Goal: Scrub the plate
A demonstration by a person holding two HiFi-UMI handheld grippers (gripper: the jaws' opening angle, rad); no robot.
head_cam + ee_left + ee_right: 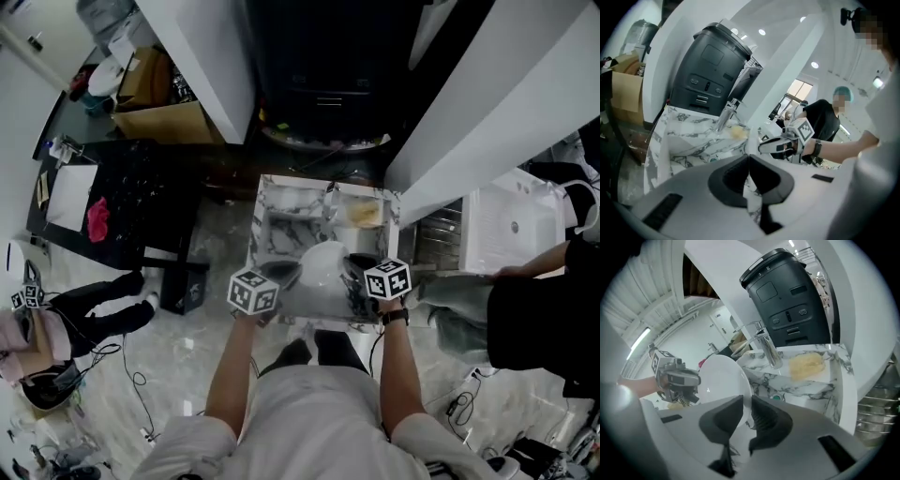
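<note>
The right claw point(746, 400) is clamped on the near rim of the white plate point(723, 378). It holds the plate almost on edge above the marble sink point(267, 202), over the near side of the basin. The left claw point(749, 157) has its jaws pressed together with nothing seen between them, just left of the plate's edge. Beyond the plate the basin lies open. The faucet point(768, 348) and a yellow sponge point(806, 365) sit along the far rim.
</note>
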